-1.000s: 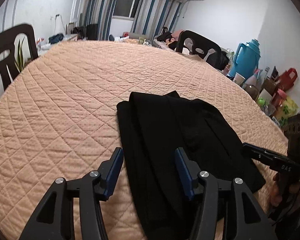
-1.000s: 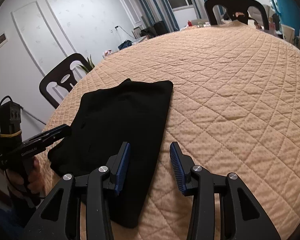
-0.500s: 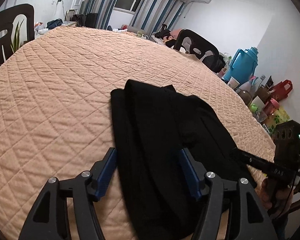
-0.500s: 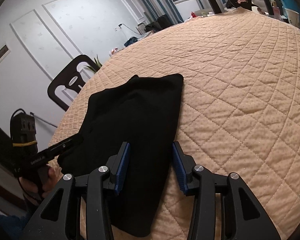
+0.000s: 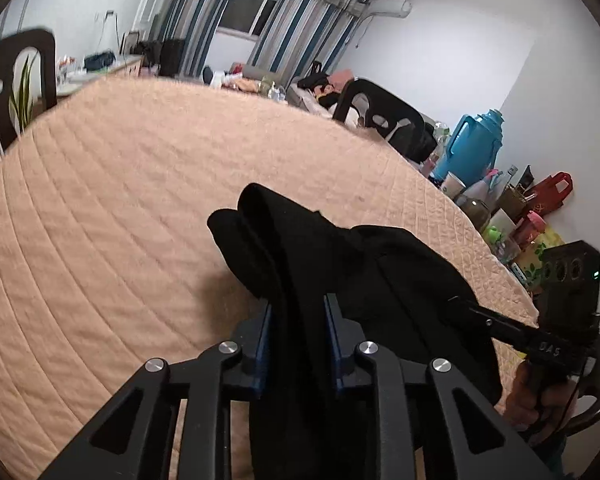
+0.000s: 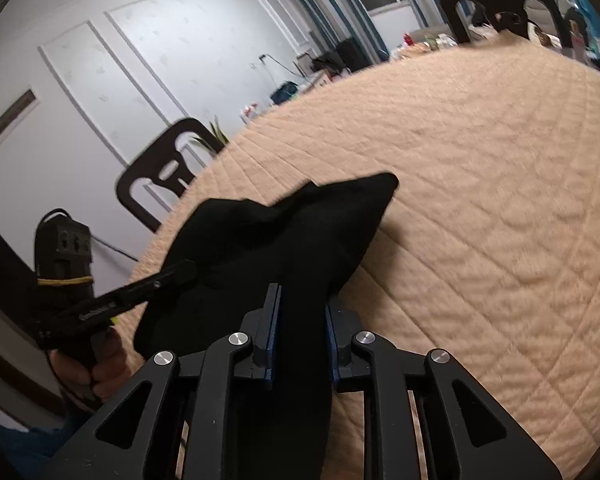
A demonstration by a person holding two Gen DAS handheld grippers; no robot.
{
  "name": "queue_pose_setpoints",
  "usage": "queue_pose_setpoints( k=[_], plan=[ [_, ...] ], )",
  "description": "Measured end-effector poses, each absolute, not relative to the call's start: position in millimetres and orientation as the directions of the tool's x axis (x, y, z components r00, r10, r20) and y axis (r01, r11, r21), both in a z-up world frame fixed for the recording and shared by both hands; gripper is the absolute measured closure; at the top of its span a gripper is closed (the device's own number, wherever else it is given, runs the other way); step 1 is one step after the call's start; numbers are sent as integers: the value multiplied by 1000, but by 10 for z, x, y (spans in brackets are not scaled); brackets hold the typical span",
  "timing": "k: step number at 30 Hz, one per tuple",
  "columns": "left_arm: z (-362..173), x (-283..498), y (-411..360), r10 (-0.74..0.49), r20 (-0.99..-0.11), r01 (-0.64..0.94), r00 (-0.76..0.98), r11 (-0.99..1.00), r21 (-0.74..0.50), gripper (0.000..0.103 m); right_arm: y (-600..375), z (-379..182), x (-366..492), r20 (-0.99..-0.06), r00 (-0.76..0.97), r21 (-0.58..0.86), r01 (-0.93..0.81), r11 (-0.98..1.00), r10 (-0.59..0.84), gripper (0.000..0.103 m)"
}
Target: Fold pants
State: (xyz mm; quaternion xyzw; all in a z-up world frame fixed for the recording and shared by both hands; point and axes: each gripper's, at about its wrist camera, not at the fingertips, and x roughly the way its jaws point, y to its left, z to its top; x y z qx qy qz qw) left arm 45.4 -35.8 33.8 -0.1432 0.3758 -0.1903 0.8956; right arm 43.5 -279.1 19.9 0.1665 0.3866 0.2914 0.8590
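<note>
- Left wrist view: the left gripper [image 5: 298,334], bottom centre, is clamped on the black pants [image 5: 340,280], bunched on the quilted table cover [image 5: 120,220]. At lower right, the right gripper [image 5: 460,304] reads "DAS", held level in a fist.
- Right wrist view: the right gripper [image 6: 300,328] pinches the pants [image 6: 292,232] at centre; the left gripper [image 6: 188,270], lower left, bites their edge, its lettering unreadable.

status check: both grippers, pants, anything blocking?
Left gripper shut on the black pants; right gripper shut on them too. Near edge lifted off the quilted table cover, far end bunched. Nothing in the way.
</note>
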Motion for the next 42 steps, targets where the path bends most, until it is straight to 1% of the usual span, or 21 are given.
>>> queue_pose_setpoints(
  k=[6, 10, 12, 14, 15, 16, 17, 18, 20, 22, 24, 27, 29, 30, 32, 34, 36, 39, 42],
  plan=[
    [609, 822, -138, -410, -598, 234, 689, 907, -351, 78, -2453, 537, 783, -518, 541, 488, -450, 748, 663, 87],
    [634, 1212, -5, -388, -610, 223, 691, 917, -331, 77, -2243, 577, 1185, -517, 529, 494, -457, 739, 673, 87],
    [515, 1422, 55, -368, -633, 205, 681, 926, -317, 76, -2155, 493, 1424, -533, 514, 495, -454, 741, 672, 86],
    [282, 1599, 113, -342, -673, 170, 656, 936, -309, 74, -2125, 289, 1658, -569, 498, 507, -414, 756, 654, 85],
    [132, 1664, 135, -315, -706, 141, 634, 945, -295, 66, -2117, 168, 1741, -592, 489, 506, -394, 768, 641, 84],
    [4, 1685, 167, -291, -723, 118, 627, 952, -281, 63, -2135, 49, 1800, -619, 487, 494, -369, 787, 616, 81],
    [-26, 1657, 208, -312, -702, 125, 640, 944, -306, 61, -2150, -55, 1827, -646, 488, 475, -344, 810, 586, 78],
    [-23, 1610, 247, -327, -690, 128, 645, 937, -325, 61, -2190, -113, 1817, -648, 483, 486, -333, 808, 589, 76],
    [30, 1497, 284, -306, -688, 110, 658, 943, -314, 63, -2280, -96, 1710, -637, 501, 484, -330, 810, 585, 76],
    [139, 1322, 264, -276, -671, 121, 688, 956, -268, 63, -2280, 37, 1533, -646, 546, 407, -344, 846, 533, 76],
    [240, 1163, 225, -265, -651, 138, 712, 961, -240, 63, -2243, 174, 1339, -634, 572, 356, -382, 853, 521, 76],
    [336, 937, 113, -294, -618, 192, 730, 955, -227, 63, -2082, 287, 1077, -625, 589, 279, -444, 852, 512, 76],
    [309, 867, 42, -303, -626, 219, 718, 953, -210, 63, -1974, 230, 955, -650, 578, 216, -481, 850, 493, 76],
    [251, 875, -23, -296, -649, 226, 701, 955, -192, 63, -1903, 159, 919, -680, 573, 164, -490, 856, 458, 76],
    [116, 936, -127, -242, -692, 211, 680, 969, -131, 62, -1883, 34, 902, -710, 568, 113, -490, 864, 415, 76],
    [101, 932, -177, -205, -686, 194, 699, 977, -94, 62, -1930, 46, 910, -699, 569, 137, -488, 862, 433, 76],
    [148, 892, -187, -192, -689, 172, 699, 980, -99, 62, -1988, 81, 911, -691, 571, 161, -475, 865, 442, 76],
    [182, 807, -213, -164, -683, 156, 712, 985, -74, 62, -2002, 105, 825, -681, 580, 157, -481, 862, 448, 76],
    [171, 733, -216, -155, -690, 140, 707, 987, -78, 62, -1940, 136, 766, -669, 581, 165, -492, 855, 464, 76]
  ],
)
